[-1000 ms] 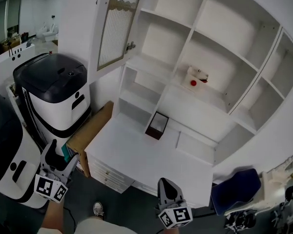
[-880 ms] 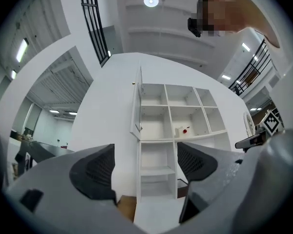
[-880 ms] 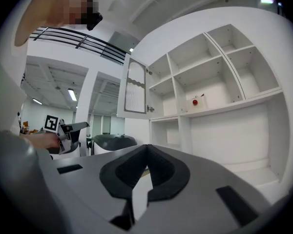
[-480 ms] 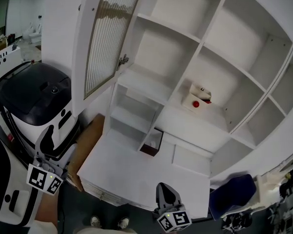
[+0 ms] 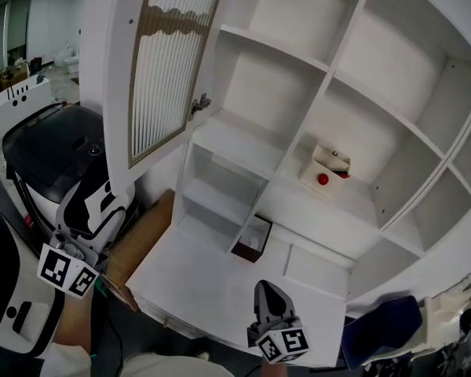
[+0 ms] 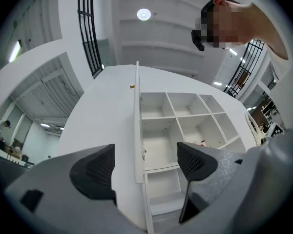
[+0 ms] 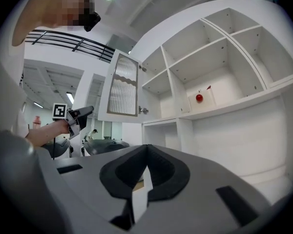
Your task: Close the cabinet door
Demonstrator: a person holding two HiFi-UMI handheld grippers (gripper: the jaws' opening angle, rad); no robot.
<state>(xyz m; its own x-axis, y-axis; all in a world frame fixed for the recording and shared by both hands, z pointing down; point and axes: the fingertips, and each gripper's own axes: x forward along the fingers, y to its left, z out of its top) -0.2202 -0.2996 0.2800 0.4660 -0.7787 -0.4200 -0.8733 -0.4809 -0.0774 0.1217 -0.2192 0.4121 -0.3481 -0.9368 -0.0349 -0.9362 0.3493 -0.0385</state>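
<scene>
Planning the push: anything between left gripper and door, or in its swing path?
Nothing visible. Left gripper, jaws apart, faces the cabinet door edge-on, nothing between; the shelf compartment it closes onto looks bare.

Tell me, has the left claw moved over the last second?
Yes. The left claw has risen closer to the lower edge of the open cabinet door.

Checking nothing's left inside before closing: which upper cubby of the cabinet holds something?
The middle-column, second-row cubby: a small white object with a red knob sits on its floor. The other upper cubbies in view look bare.
</scene>
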